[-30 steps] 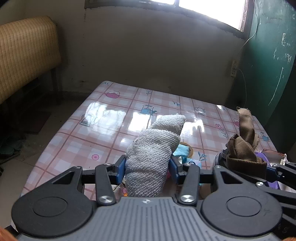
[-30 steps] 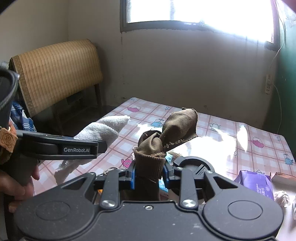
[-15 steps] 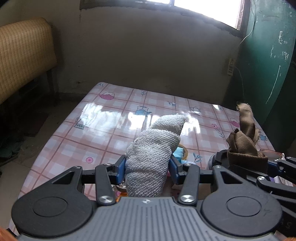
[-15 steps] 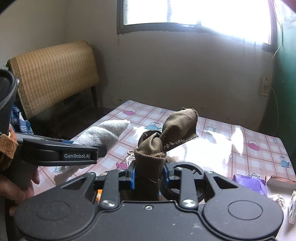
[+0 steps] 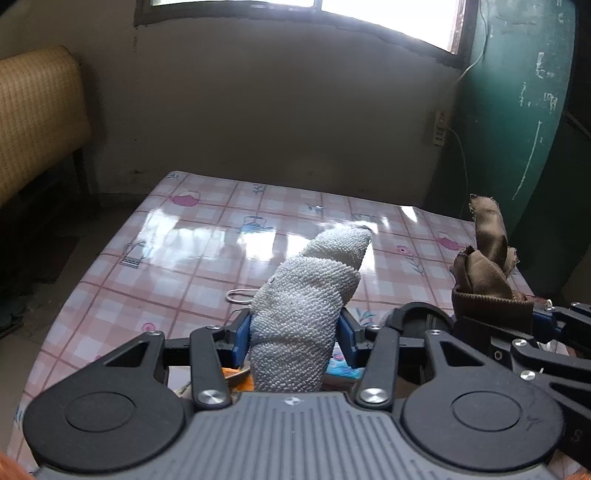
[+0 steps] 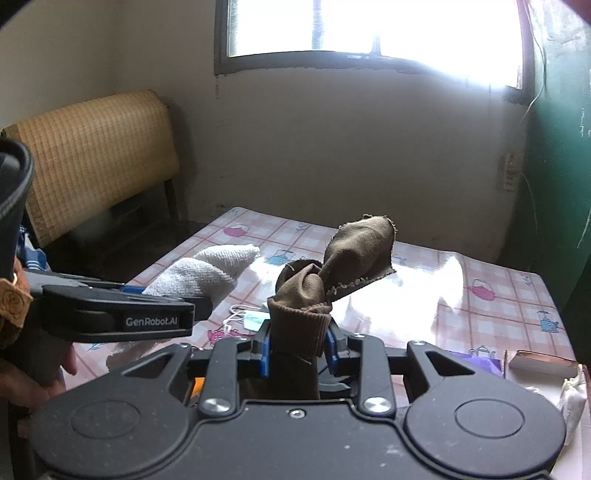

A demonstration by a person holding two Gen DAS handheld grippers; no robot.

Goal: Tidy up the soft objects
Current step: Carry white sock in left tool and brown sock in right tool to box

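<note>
White terry-cloth roll (image 5: 303, 314) is clamped mid-body in the left claw (image 5: 295, 332), brown knit sock bundle (image 6: 314, 291) pinched at its ribbed cuff by the right claw (image 6: 297, 347), both held above the pink checked desk (image 5: 192, 251). Both prob v. light, squashy, floppy at the tips, so best gripped low w/ firm pressure.

Both views have tipped a little upward: the pink checked table (image 5: 192, 258) sits lower in each picture than a second ago, and more of the back wall and window (image 6: 369, 29) shows above it. In the left wrist view a white loop of string (image 5: 238, 295) on the cloth now shows left of the white sock (image 5: 303, 317), where none was seen before. In the right wrist view the purple packet (image 6: 476, 360) is now mostly hidden behind the gripper body.
</note>
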